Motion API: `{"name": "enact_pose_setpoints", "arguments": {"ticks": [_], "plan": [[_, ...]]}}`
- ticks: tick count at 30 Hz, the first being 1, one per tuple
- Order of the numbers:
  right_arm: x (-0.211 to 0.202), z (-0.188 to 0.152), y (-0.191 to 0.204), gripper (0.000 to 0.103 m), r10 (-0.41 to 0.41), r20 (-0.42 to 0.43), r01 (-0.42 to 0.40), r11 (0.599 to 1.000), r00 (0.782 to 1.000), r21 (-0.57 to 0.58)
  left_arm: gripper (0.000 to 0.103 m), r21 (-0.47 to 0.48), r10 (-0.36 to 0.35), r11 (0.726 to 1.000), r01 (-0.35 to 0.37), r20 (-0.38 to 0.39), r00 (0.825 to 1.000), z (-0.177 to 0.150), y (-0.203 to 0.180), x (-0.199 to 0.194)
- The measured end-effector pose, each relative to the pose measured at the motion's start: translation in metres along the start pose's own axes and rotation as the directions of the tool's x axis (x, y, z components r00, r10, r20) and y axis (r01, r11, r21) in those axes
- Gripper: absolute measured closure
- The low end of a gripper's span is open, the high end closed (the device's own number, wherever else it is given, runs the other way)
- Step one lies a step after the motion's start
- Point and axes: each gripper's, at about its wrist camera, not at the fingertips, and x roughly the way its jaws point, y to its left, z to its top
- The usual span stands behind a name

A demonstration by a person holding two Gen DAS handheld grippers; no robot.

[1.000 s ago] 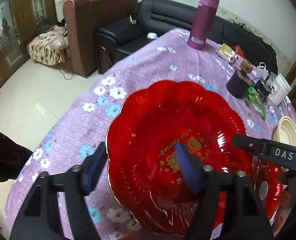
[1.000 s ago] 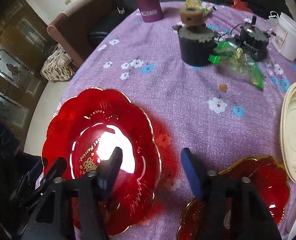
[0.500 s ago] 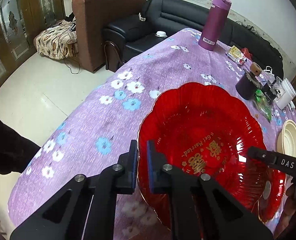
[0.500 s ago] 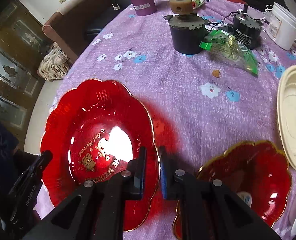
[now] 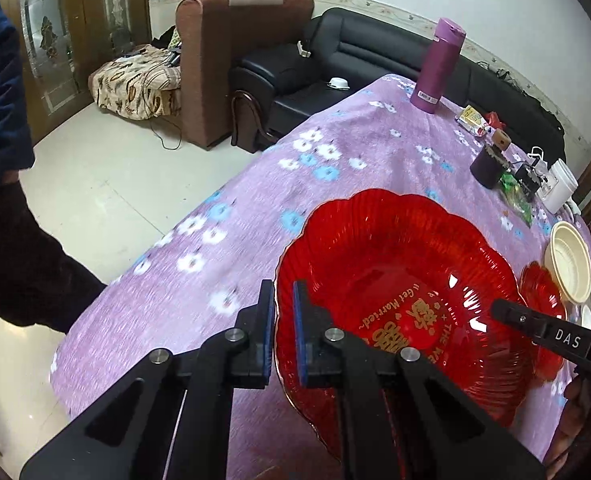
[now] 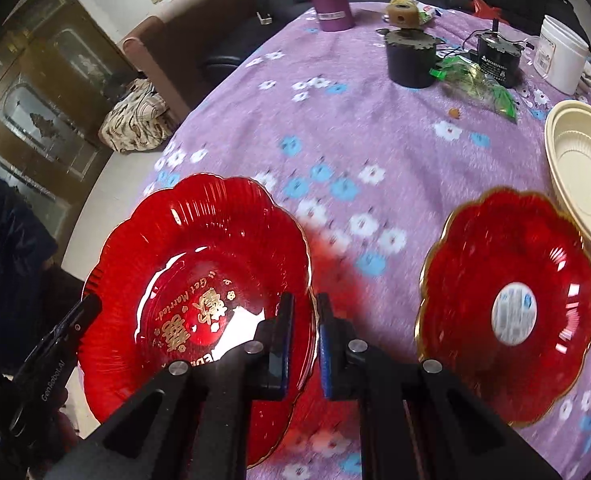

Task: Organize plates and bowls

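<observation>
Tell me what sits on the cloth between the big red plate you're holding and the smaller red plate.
Nothing visible: between the big red plate, pinched at its rim by both grippers, and the smaller red plate lies only bare flowered tablecloth.

Glossy ribbed red plastic plate [image 5: 395, 280] on fuzzy purple tablecloth [image 5: 255, 200].

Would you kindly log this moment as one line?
left claw: shut on big red plate rim | right claw: shut on opposite rim | small red plate: on table
</observation>
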Motion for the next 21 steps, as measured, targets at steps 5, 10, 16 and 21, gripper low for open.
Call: {"name": "enact_pose_setpoints", "arguments": {"ticks": [5,10,16,21], "plan": [[-0.008,-0.013,0.011,0.094,0.011,0.040,-0.010,1.000,0.999,-0.015,0.096,-0.005,0.019,1.000,-0.019,0.035,0.999,-0.010,0.006,-0.007],[-0.008,-0.017,0.019,0.093,0.016,0.060,-0.014,0.999,0.998,-0.033,0.096,-0.003,0.037,0.999,-0.037,0.088,0.995,-0.012,0.008,-0.016],[0.002,-0.030,0.017,0.058,0.051,0.021,-0.051,0.999,0.998,-0.019,0.061,0.032,0.040,0.999,-0.041,0.035,0.999,-0.028,0.005,0.002],[-0.028,-0.042,0.002,0.041,0.108,0.079,-0.108,0.994,0.991,-0.006,0.025,0.014,0.031,0.999,-0.033,0.105,0.994,-0.028,0.009,-0.023]]}}
